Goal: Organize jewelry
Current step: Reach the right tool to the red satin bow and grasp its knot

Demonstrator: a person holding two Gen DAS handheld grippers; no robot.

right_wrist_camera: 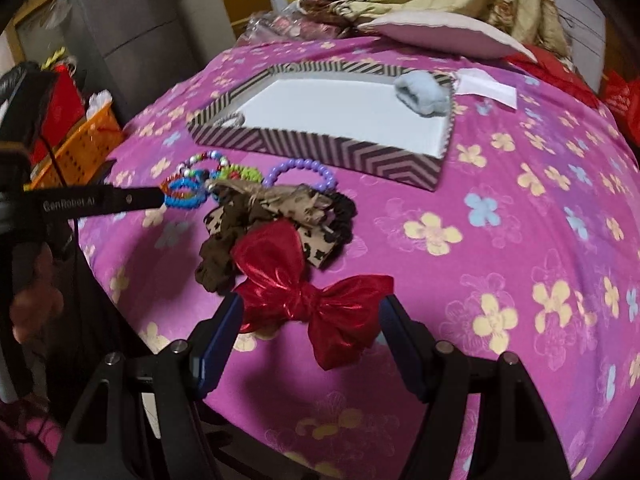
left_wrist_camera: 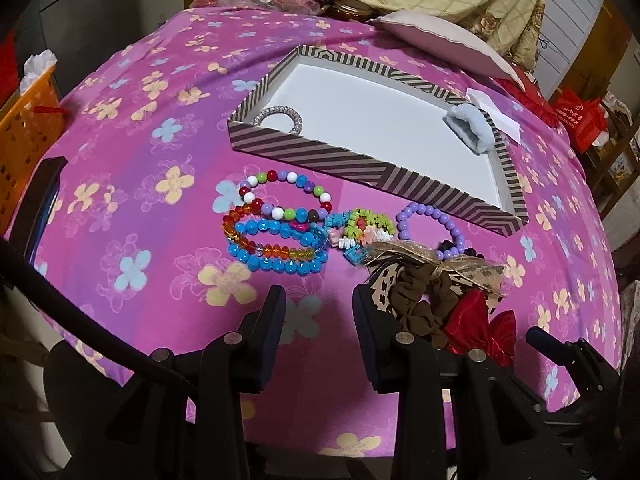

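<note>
box: striped tray (left_wrist_camera: 360,168) is sitting on the pink floral bedspread (left_wrist_camera: 140,152), far side of the pile, mostly bare inside.
done: silver sparkly bangle (left_wrist_camera: 280,114) is lying in the tray's left near corner; fluffy blue scrunchie (left_wrist_camera: 470,128) is resting at the right end against the wall. Judging by that, two pieces are sorted.
left to do: most of it. Multicolour bead bracelet (left_wrist_camera: 286,196), blue bead bracelet (left_wrist_camera: 276,248) with an orange crystal strand (left_wrist_camera: 240,236) tangled through it, a small blocky-bead cluster (left_wrist_camera: 360,232) and the purple bead bracelet (left_wrist_camera: 432,224) are all lying just in front of the tray, touching each other.
hair pile: brown scrunchie (right_wrist_camera: 224,248), leopard-print bows (right_wrist_camera: 280,204), black scrunchie (right_wrist_camera: 344,212) and red shiny bow (right_wrist_camera: 316,300) are heaped on the near side, overlapping.
progress: reading it as early, well under half.
left gripper (left_wrist_camera: 318,316): jaws standing apart, nothing between them but bedspread, hanging short of the blue beads. Right finger is sitting just beside the brown scrunchie; contact unclear. Seen in the right wrist view, its tip is overlapping the blue bracelet, can't tell if touching.
right gripper (right_wrist_camera: 312,328): jaws standing wide, straddling the red bow, pads not pressing on it. Not gripping yet.
next, my guess: right is lining up on the red bow, left on the bead cluster.
risk: tangled bracelets are probably lifting together.
</note>
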